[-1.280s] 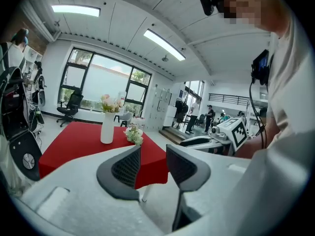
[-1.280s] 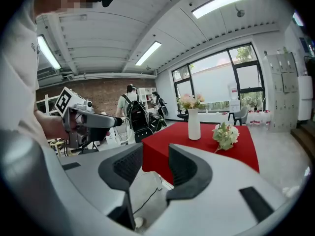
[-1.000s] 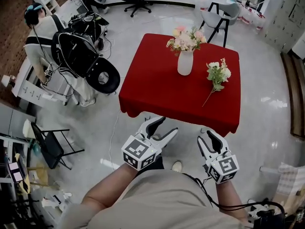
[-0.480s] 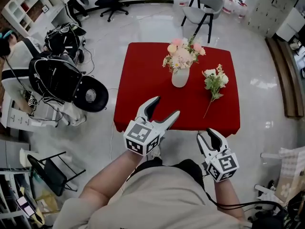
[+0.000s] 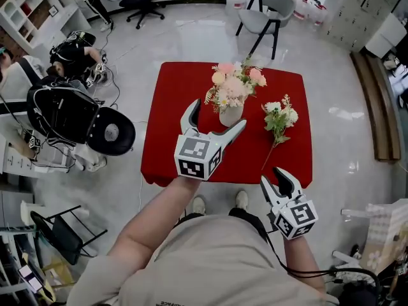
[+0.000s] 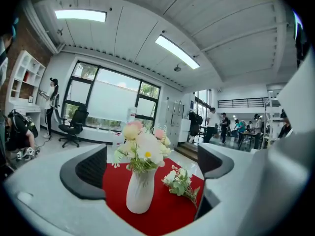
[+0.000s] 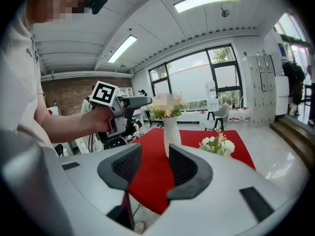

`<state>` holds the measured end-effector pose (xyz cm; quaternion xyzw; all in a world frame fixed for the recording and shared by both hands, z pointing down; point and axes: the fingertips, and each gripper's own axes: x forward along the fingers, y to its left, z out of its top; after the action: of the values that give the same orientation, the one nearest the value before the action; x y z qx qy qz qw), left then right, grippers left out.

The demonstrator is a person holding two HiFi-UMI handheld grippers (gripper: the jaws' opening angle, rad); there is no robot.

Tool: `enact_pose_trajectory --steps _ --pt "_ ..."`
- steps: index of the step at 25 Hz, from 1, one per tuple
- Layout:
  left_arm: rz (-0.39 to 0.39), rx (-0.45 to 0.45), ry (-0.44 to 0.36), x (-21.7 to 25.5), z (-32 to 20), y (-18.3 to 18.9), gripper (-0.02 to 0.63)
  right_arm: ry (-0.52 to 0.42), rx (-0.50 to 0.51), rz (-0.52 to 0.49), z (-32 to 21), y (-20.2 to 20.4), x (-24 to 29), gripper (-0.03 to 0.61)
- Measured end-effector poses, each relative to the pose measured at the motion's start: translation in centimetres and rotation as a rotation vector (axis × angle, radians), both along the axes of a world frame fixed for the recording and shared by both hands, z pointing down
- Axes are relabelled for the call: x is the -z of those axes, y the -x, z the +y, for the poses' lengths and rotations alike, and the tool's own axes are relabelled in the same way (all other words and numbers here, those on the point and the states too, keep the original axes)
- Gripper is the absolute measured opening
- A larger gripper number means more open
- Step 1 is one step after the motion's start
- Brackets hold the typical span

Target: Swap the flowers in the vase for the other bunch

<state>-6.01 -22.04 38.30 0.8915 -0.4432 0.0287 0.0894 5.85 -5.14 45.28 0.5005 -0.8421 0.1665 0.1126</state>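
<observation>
Since a second ago I have come up to the red surface [image 5: 167,152] and my left fingers [image 5: 189,116] have swung forward over its near part, spreading as they went. They now stand wide apart with nothing in them, level and aimed at the white vase [image 5: 230,115], which shows in the gap between them but is not yet reached. My right fingers [image 5: 284,182] hang back at the near edge, parted only moderately and also empty. The vase stands upright near the middle of the surface with the pink and cream flowers [image 5: 233,85] in it. The other bunch [image 5: 279,116] lies flat to its right, near it but apart, stem toward me. The step in hand, as I judge it, is taking the old flowers out. To do it well I should close on the gathered stems just above the vase's mouth, not on the blooms, which would crush or slip. Then I should draw straight up along the vase's axis so the stems do not drag the rim. The vase looks slim and likely to tip, so steadying its body with my right fingers first seems wise.
</observation>
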Motion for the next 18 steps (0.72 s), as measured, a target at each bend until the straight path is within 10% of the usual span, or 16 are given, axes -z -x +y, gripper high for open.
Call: enact_pose_trajectory --steps 18 --pt "0.118 0.187 0.139 -3.2 -9.5 -1.6 0.584 0.004 0.104 0.017 -6.7 -8.0 0.0 0.173"
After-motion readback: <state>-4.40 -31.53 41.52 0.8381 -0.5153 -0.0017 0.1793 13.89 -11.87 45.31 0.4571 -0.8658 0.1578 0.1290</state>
